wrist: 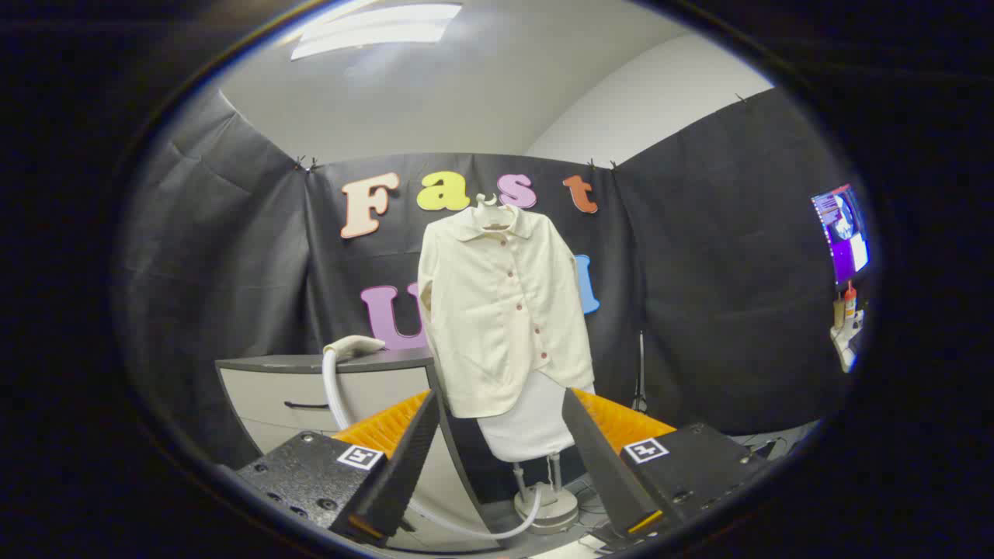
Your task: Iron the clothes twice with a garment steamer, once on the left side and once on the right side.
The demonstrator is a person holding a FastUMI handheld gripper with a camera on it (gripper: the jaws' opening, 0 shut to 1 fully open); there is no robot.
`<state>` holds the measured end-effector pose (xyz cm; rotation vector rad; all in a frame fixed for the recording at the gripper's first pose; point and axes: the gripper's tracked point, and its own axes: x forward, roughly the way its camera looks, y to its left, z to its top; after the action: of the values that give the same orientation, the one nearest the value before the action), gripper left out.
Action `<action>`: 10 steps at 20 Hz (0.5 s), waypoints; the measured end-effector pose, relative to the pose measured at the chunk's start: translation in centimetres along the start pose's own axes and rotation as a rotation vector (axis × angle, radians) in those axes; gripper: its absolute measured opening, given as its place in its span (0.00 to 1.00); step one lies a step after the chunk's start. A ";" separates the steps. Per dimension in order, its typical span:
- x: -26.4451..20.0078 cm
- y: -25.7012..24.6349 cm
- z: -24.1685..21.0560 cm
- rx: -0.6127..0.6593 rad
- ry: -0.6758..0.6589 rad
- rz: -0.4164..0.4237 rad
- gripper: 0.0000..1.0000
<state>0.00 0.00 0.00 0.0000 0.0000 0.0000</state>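
Gripper view: the claw [501, 439] stands apart, holding nothing, low in the frame. Beyond its fingers, at centre, a cream shirt [501, 310] of matte woven cloth with small reddish buttons hangs on a hanger [488, 203] over a padded white ironing form [532, 423]. At lower left, the steamer head [353, 345], smooth and rounded, lies on a grey cabinet [311, 388], its ribbed white hose [334, 392] curving down to the steamer base [547, 508].

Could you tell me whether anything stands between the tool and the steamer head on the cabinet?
Nothing visible does. The open tool holds nothing, and the steamer head lies on the cabinet beyond its left finger, beside the hanging shirt.
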 end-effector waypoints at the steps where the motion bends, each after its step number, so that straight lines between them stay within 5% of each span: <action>1: 0.1 0.0 0.1 0.001 0.002 0.001 0.97; 10: 3.4 4.0 0.9 0.042 0.034 0.083 0.97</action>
<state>3.37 3.98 0.87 0.0422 0.0342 0.0829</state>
